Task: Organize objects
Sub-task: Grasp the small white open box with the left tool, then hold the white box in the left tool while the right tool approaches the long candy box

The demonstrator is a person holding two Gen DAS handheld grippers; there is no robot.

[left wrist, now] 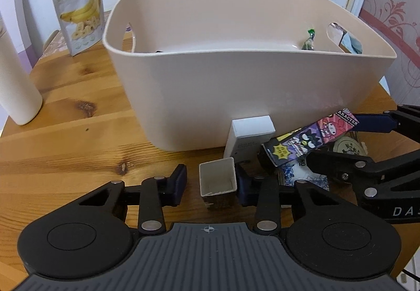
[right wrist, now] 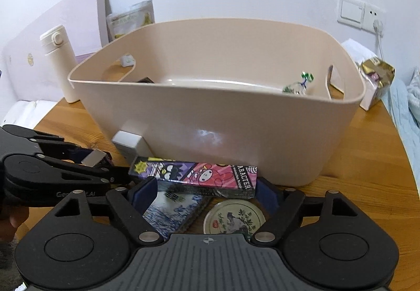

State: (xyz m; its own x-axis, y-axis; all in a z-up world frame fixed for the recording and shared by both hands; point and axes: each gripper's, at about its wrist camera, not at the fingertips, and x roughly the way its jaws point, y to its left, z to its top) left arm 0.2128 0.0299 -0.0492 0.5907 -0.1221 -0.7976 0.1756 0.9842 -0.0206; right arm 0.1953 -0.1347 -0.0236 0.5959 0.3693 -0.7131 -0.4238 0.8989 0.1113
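On a round wooden table (left wrist: 65, 138), a person's two handheld grippers are working side by side in front of a large beige plastic bin (left wrist: 249, 86). The right gripper (right wrist: 207, 190) is clamping a long cartoon-printed box (right wrist: 194, 176) by its two ends, holding it crosswise and slightly tilted just above the tabletop, close to the bin's near wall. Beneath that box are lying a blue-and-white patterned packet (right wrist: 173, 212) and a round tin lid (right wrist: 233, 217) painted with a bird on a branch. The left gripper (left wrist: 210, 180) is standing with its jaws parted around a small open-topped white carton (left wrist: 218, 180); the right pad is sitting just beside the carton's side, while a clear gap is showing on the other side. A white rectangular box (left wrist: 249, 136) is leaning against the bin's base just behind the carton. Inside the bin, a small green-tied wrapped sweet (left wrist: 309, 40) is resting near the right handle slot. A banana-chip pouch (left wrist: 78, 10) and a cream-coloured flask (right wrist: 59, 60) are standing on the table's far left side.
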